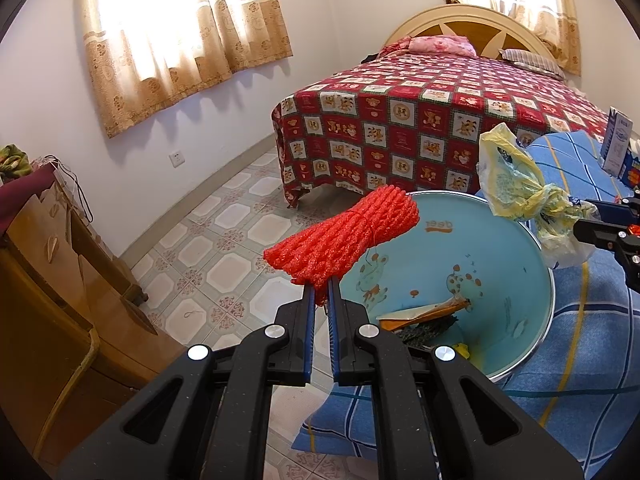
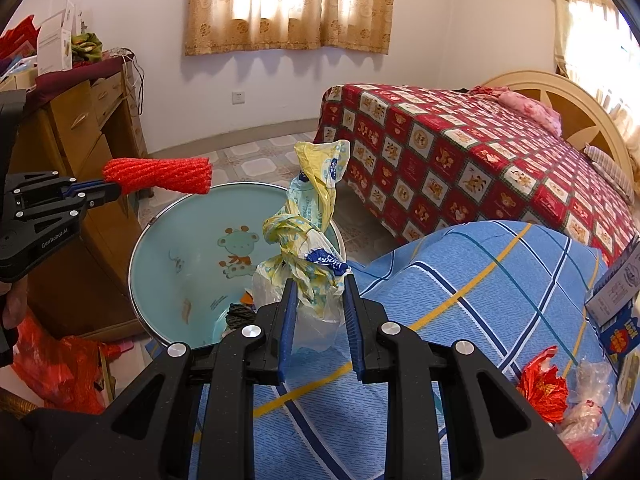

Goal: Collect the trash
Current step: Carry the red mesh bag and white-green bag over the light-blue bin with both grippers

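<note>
My left gripper (image 1: 321, 286) is shut on a red foam net bundle (image 1: 344, 236) and holds it above the near rim of a light blue basin (image 1: 516, 248). The bundle also shows in the right wrist view (image 2: 160, 176), held by the left gripper (image 2: 114, 192). My right gripper (image 2: 318, 280) is shut on a knotted yellow-and-white plastic bag (image 2: 308, 240), held over the basin (image 2: 180, 248). The bag also shows in the left wrist view (image 1: 520, 196). Paper scraps and dark trash (image 1: 424, 318) lie in the basin's bottom.
The basin rests on a blue plaid cloth (image 2: 460, 280). Red paper and clear plastic wrappers (image 2: 560, 392) and cartons (image 2: 616, 300) lie on it at right. A bed with a red quilt (image 1: 420, 128) stands behind. A wooden dresser (image 1: 60, 280) is at left.
</note>
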